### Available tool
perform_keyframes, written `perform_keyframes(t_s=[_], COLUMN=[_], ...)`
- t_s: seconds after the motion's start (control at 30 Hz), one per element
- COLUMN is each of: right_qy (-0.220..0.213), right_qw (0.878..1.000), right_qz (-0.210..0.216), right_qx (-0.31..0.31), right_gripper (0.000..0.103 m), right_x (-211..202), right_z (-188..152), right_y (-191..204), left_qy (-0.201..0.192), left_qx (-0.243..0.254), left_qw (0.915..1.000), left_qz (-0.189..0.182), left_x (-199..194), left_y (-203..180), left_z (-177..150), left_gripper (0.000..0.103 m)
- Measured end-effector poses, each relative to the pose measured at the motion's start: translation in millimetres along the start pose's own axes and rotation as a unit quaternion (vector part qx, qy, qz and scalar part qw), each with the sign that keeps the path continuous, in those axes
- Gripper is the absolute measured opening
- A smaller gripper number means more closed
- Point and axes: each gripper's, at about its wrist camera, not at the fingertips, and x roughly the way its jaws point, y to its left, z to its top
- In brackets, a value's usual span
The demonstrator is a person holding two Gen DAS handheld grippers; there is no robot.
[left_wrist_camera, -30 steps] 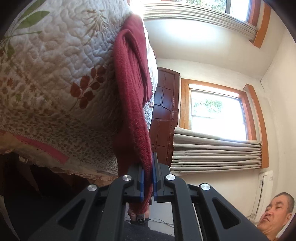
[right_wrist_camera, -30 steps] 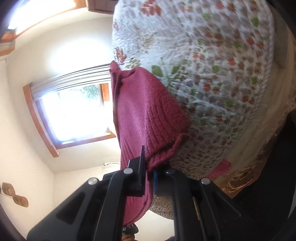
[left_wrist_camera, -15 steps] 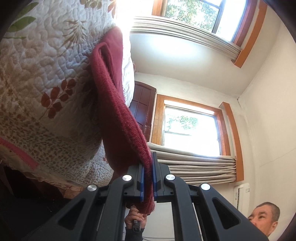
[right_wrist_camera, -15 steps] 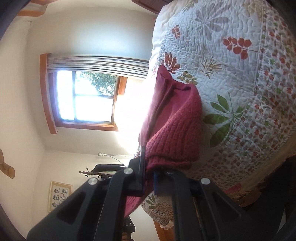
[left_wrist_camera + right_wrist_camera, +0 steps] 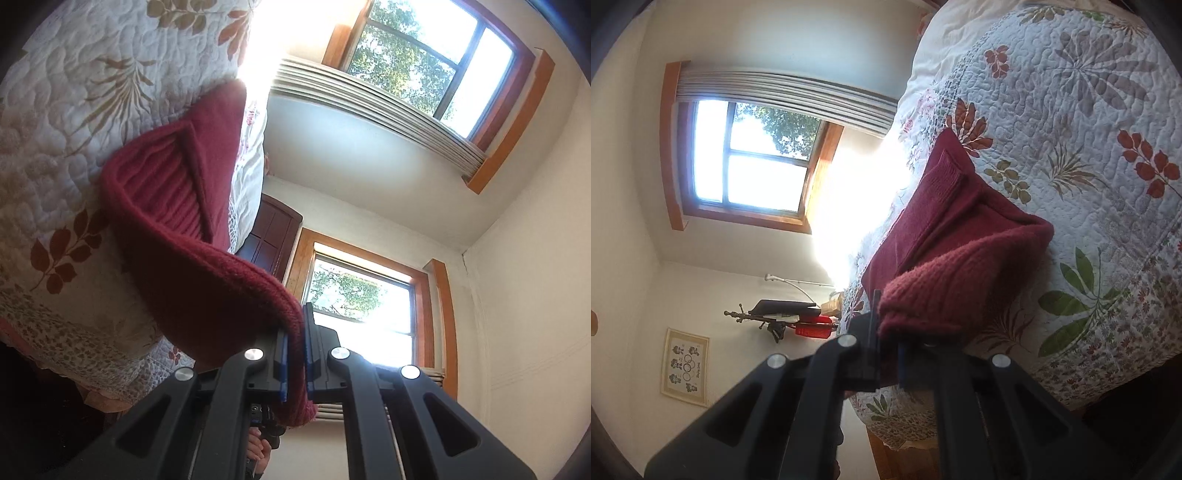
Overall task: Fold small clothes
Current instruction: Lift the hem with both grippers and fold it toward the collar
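- Dark red knitted garment (image 5: 192, 236) lies partly on the floral quilted bed (image 5: 74, 92), its near edge lifted.
- Left gripper (image 5: 294, 354) jaws clench its hem.
- Right gripper (image 5: 888, 354) jaws clamp its other corner.

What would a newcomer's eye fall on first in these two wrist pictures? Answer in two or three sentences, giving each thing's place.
The dark red knitted garment, pinched by the left gripper and the right gripper, lies partly on the floral quilt. Beyond the bed, sunlit wooden-framed windows glare brightly.
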Motion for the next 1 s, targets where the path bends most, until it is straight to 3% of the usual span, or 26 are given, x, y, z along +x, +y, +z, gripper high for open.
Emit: perform_keyframes(t_s=[0.47, 0.8, 1.0], right_qy=[0.089, 0.167, 0.220], right_qw=[0.993, 0.980, 0.970], right_qz=[-0.075, -0.110, -0.103], right_qx=[0.001, 0.014, 0.008], right_gripper=[0.005, 0.005, 0.016], right_x=[104, 172, 201], right_z=[71, 111, 133], right_y=[-11, -39, -47], left_qy=[-0.065, -0.142, -0.185], left_qx=[-0.042, -0.067, -0.055], left_qw=[0.9959, 0.9837, 0.9770], left_qz=[0.046, 0.089, 0.091], left_x=[40, 62, 66], left_y=[23, 48, 39], left_z=[60, 89, 86], left_gripper=[0.006, 0.007, 0.021])
